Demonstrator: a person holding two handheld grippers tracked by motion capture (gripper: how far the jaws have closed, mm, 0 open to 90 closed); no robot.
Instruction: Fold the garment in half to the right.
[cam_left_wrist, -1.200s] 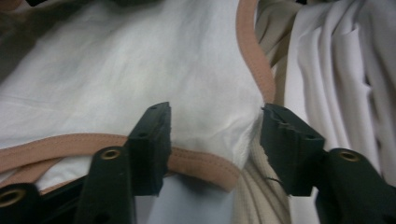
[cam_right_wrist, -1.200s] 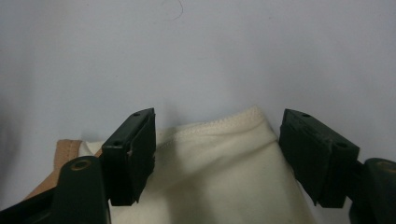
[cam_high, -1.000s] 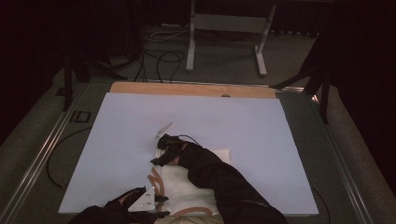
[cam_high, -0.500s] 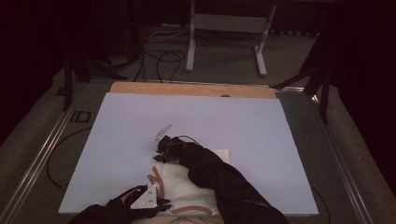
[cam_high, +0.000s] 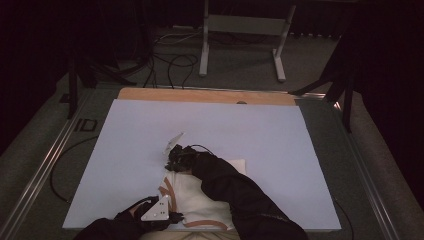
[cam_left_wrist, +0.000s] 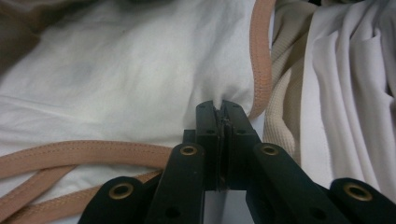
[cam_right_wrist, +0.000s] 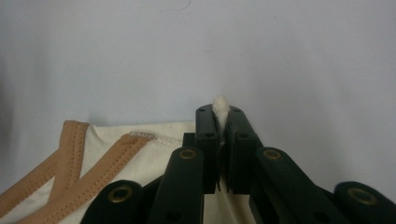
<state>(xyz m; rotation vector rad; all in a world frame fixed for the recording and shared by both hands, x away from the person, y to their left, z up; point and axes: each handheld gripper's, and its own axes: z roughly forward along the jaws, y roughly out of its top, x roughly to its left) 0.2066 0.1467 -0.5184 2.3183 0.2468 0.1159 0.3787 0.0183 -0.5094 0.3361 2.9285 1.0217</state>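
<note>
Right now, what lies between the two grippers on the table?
In the high view, the white garment with tan trim spans the stretch from the left gripper to the right gripper; each is shut on a pinch of its fabric.

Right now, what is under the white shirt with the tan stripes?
The white shirt lies on the pale blue table sheet, which shows all around it. Whether anything else hides beneath the cloth cannot be seen; the fabric and a dark sleeve cover that spot.

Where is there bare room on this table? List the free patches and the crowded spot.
Free: the blue table sheet left, right and beyond the white garment, up to the wooden strip. Crowded: the near edge, where left tongs and right tongs each pinch the cloth.
</note>
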